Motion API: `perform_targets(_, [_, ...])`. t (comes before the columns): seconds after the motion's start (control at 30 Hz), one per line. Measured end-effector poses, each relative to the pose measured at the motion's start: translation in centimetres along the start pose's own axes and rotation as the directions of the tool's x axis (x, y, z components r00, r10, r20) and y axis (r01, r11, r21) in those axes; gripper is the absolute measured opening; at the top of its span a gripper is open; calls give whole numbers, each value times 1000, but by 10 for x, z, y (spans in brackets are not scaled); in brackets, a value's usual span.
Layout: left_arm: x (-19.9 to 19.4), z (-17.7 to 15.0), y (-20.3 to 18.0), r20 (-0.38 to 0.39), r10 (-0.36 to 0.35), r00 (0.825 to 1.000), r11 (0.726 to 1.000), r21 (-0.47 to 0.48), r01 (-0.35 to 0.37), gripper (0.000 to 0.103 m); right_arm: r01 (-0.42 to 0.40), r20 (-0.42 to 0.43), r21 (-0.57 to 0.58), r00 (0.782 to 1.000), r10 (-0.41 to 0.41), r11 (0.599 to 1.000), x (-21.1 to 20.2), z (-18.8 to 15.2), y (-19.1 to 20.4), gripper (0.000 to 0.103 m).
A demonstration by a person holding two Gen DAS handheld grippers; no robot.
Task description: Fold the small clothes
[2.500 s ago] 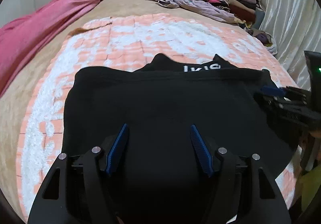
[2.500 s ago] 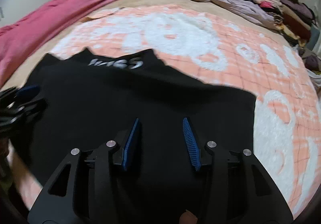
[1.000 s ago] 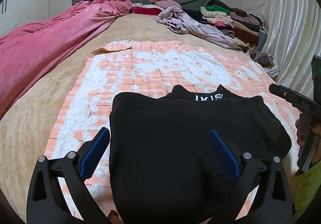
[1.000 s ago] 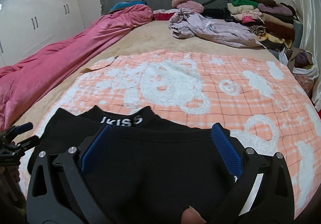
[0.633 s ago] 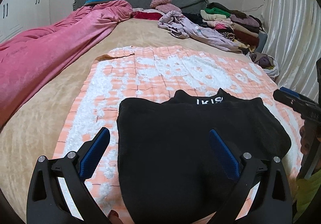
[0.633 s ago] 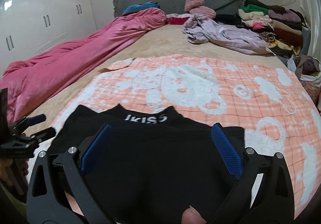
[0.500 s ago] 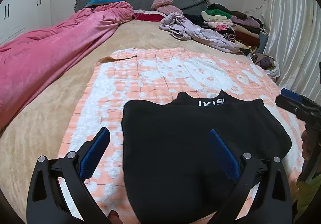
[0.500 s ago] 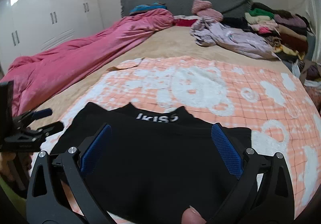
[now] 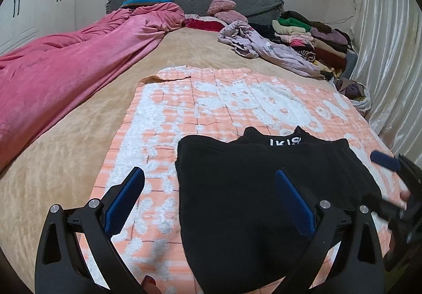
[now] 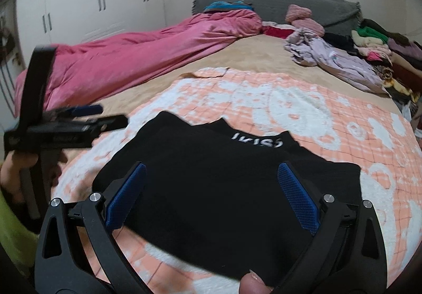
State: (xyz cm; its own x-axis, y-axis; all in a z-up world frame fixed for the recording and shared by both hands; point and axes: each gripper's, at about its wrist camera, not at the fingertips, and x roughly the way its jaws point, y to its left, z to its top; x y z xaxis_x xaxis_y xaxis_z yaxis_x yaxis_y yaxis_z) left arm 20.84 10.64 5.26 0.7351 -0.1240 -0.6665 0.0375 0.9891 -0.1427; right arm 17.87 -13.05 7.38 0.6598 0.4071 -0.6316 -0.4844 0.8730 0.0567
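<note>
Bedroom scene: a black garment [image 9: 253, 204] with a white-lettered waistband [image 9: 284, 141] lies folded over once on an orange-and-white blanket [image 9: 184, 99] spread across the bed [image 9: 66, 162]. The left claw [image 9: 208, 201] hangs above the garment's left edge, spread wide and empty. The right claw [image 10: 211, 193] hovers over its middle, also spread and holding nothing. For a neat next fold, each claw would best pinch a corner on one side, lift evenly, and lay it straight across.

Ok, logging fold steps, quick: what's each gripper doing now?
Left gripper: open, holding nothing.
Right gripper: open, empty, above the black garment.
</note>
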Motion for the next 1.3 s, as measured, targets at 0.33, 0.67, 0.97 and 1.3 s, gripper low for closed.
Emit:
perform_targets(0.33, [2,2,9,-8,14,1000,1000,-18,-14,98,-30,-39,-98,999,26,995,7,-19,45,94])
perform_targets(0.67, [12,2,18,-31,28,999,999,-30,-29,98,-35,-93,-202,996,17,979,24,-41,82,94])
perform_targets(0.97, [37,1,38,-91,43,995,996,-77,-51,98,-36,-147,-276,989,-5,960,46,-59,108,94])
perform_targets(1.3, [68,0,55,-161,71,984,990,-113,-90,98,20,-140,-429,986,-88,903,71,-80,134,94])
